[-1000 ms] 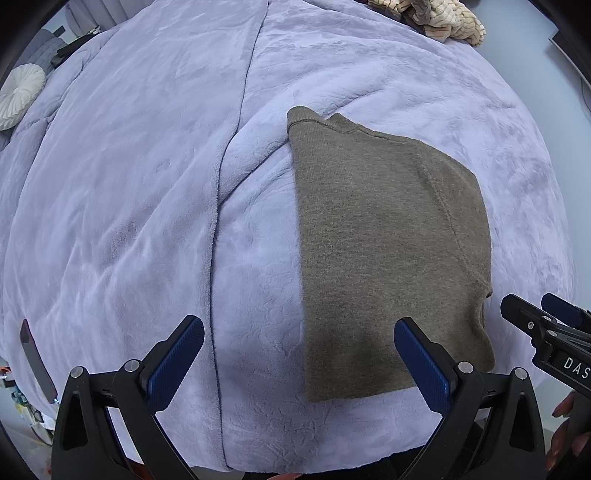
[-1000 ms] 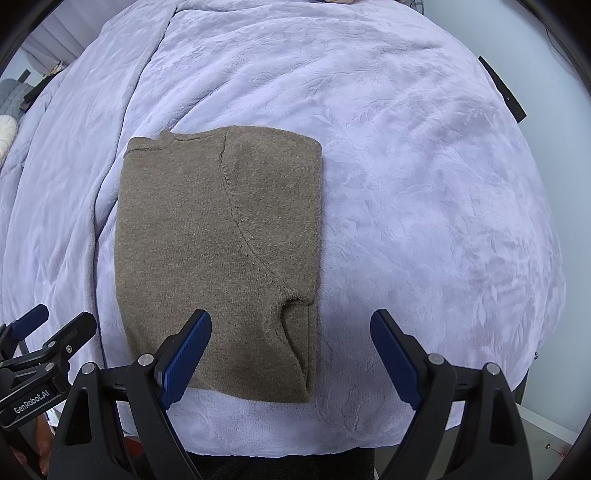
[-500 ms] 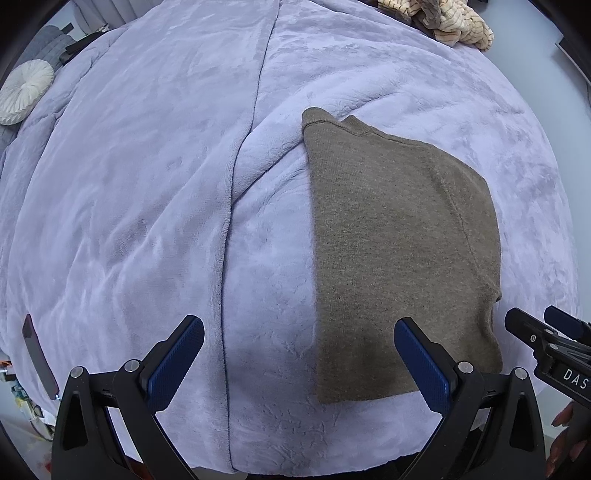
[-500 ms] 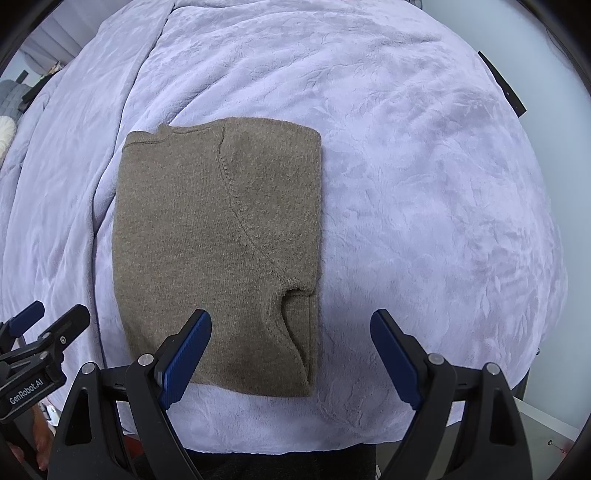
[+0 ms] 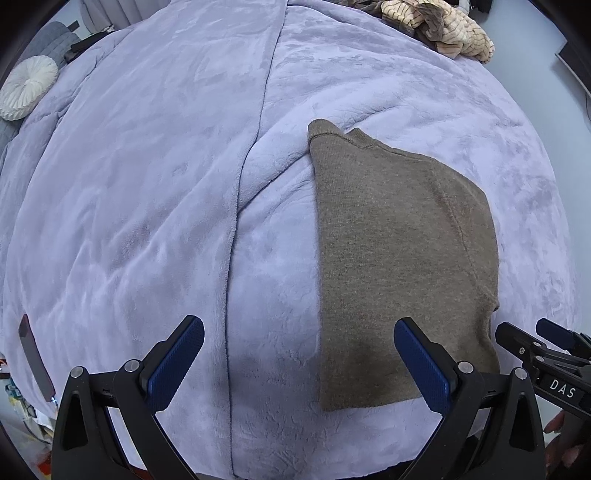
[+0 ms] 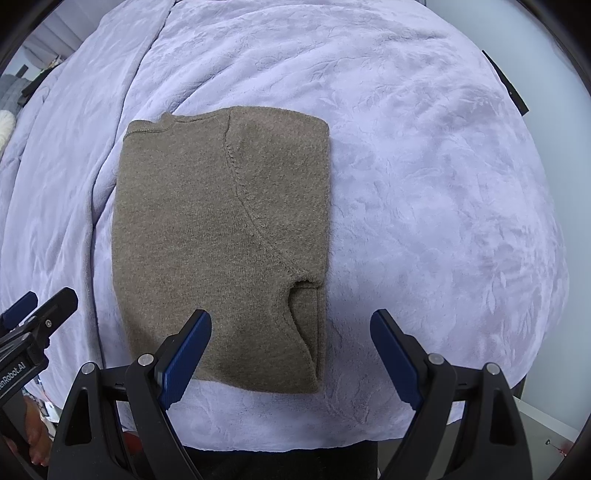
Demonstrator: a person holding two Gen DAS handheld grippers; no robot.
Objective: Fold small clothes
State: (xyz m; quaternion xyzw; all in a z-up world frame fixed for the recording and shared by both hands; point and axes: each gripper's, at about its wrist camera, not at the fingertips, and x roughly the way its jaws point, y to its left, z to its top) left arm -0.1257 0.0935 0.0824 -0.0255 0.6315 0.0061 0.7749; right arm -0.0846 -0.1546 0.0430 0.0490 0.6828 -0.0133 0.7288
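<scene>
Two risks face you, both from the soft lavender blanket (image 6: pixel 424 184): its plush pile can bunch under the folded brown sweater (image 6: pixel 221 240) and pull the layers askew, or a pad could catch blanket along with knit. Your left gripper (image 5: pixel 299 363) and right gripper (image 6: pixel 290 356) both hang spread apart, holding nothing, over the sweater's near edge. Only your left view shows the striped clothes pile (image 5: pixel 439 31) and round cushion (image 5: pixel 27 86); only your right shows the tucked sleeve seam (image 6: pixel 303 286).

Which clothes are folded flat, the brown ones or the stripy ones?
The brown sweater, lying flat in a neat rectangle close in front of both open tools. The stripy clothes sit crumpled in a heap at the bed's far edge.
</scene>
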